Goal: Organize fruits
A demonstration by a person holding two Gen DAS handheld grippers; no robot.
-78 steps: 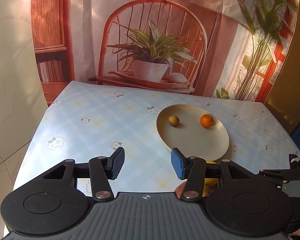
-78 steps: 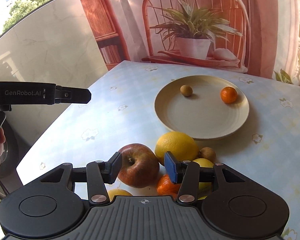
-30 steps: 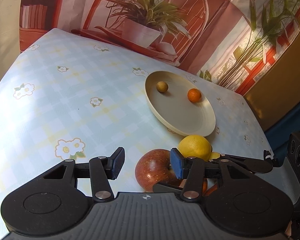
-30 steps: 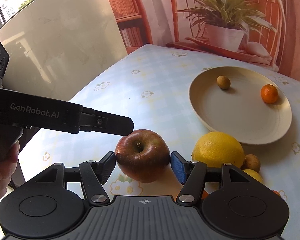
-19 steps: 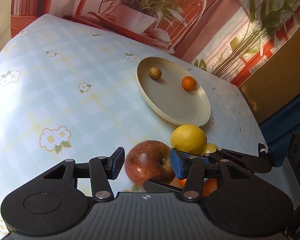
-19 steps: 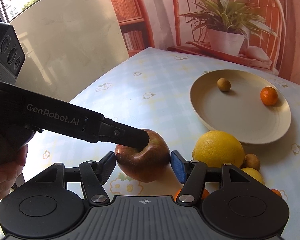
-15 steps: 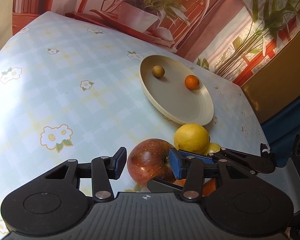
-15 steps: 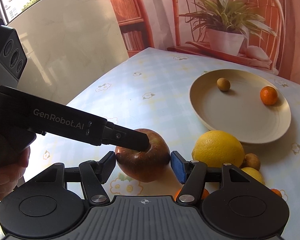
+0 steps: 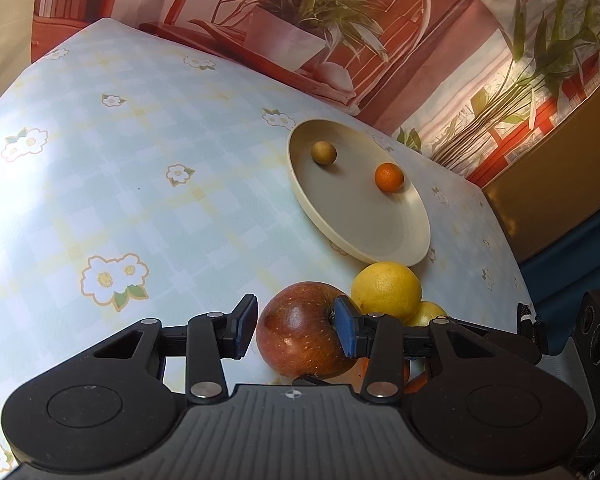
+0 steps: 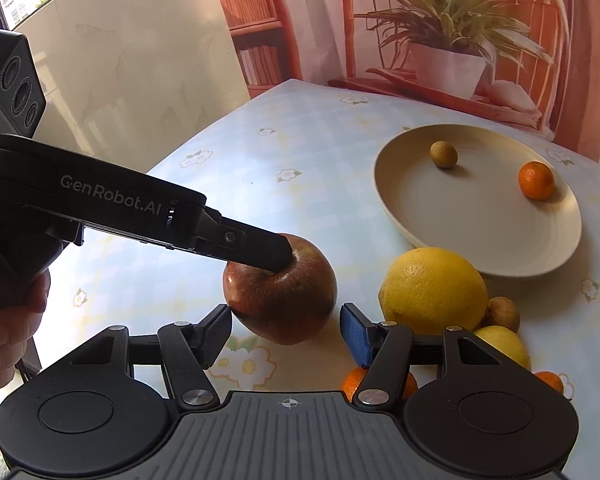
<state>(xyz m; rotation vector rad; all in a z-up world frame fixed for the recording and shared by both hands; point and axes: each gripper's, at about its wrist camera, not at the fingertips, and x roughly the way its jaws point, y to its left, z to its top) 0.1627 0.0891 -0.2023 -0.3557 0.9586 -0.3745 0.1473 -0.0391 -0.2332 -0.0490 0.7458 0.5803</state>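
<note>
- The round red apple (image 10: 280,292) sits on the pale blue, flower-printed tablecloth (image 9: 140,184), nearest of a small heap of loose fruit and a little short of the cream round plate (image 9: 380,236).
- The left gripper (image 9: 296,330) has the apple squarely between its spread fingers: the blue pad of one finger looks to touch the apple's side, while the other pad stands just clear of it. Not yet a pinch.
- The right gripper (image 10: 286,334) is also spread wide, with the apple just ahead of its fingertips and apart from both.
- So the left hand is the nearer; I judge closing on the apple its likely next step, the fruit lying dead ahead with no long axis to align.
- Just beyond, the large yellow lemon (image 10: 432,290) almost touches the plate's rim.
- On the plate, well apart, rest a small brownish round fruit (image 9: 323,153) and a small orange mandarin (image 9: 389,177).
</note>
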